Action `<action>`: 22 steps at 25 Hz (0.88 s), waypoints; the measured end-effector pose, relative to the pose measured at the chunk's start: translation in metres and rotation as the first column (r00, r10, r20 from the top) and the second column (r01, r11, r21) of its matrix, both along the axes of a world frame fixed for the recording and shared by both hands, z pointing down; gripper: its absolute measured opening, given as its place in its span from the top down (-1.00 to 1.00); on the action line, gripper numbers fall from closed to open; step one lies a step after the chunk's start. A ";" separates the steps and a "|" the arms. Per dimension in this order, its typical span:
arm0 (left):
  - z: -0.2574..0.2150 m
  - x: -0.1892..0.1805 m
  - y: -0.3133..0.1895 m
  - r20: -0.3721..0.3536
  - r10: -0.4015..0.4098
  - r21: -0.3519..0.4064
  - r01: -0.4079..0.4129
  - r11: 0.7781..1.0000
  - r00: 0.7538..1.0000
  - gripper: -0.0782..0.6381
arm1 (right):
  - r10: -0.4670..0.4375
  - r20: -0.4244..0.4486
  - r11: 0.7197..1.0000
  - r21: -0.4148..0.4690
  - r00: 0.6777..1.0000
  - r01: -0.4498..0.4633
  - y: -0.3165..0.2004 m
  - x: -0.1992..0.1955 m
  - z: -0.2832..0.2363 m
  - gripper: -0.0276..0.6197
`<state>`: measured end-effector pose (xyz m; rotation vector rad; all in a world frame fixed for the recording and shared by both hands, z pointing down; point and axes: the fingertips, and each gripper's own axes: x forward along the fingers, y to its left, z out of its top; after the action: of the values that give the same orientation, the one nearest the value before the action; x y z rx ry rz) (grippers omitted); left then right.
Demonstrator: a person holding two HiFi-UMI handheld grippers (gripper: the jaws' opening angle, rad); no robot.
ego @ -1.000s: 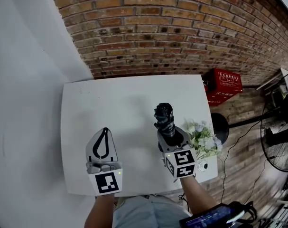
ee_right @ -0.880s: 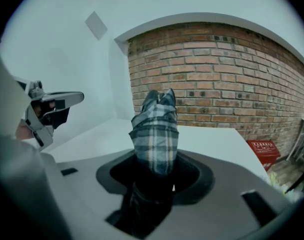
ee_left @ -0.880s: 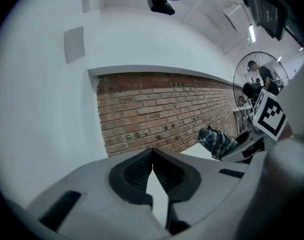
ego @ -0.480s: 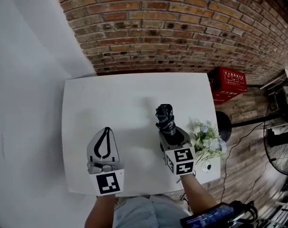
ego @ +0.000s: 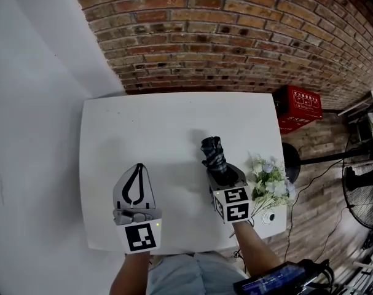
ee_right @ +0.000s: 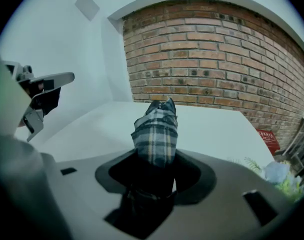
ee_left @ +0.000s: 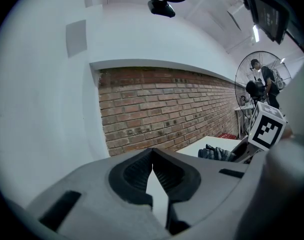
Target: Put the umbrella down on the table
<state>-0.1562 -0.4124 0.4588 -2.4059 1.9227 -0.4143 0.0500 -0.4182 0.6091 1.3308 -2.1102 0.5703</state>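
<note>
In the head view the left gripper sits left of centre in the lower part of the frame. It is held close to level on the left forearm, which comes in from the bottom edge, and its fingers meet tip to tip with nothing between them. The right gripper sits right of centre on the right forearm, tilted forward and down; its fingers are opening with the folded umbrella between them, the pads against its fabric.
</note>
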 end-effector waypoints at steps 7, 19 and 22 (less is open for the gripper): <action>0.002 -0.001 0.003 -0.001 -0.005 -0.015 0.005 1.000 1.000 0.78 | -0.001 -0.007 0.998 -0.061 1.000 0.001 0.000 -0.001 0.012 0.22; -0.013 0.017 0.013 -0.007 0.030 0.001 -0.030 1.000 1.000 0.78 | -0.003 0.066 0.996 0.091 0.998 -0.003 0.000 0.001 -0.041 -0.01; -0.028 0.028 0.020 -0.011 0.036 0.021 -0.036 0.999 0.999 0.78 | -0.015 0.129 0.983 0.186 0.991 -0.009 0.003 0.004 -0.082 0.08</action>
<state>-0.1286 -0.3928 0.4307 -2.4314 1.8749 -0.3780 0.0537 -0.4147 0.5271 1.4257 -2.3191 0.4795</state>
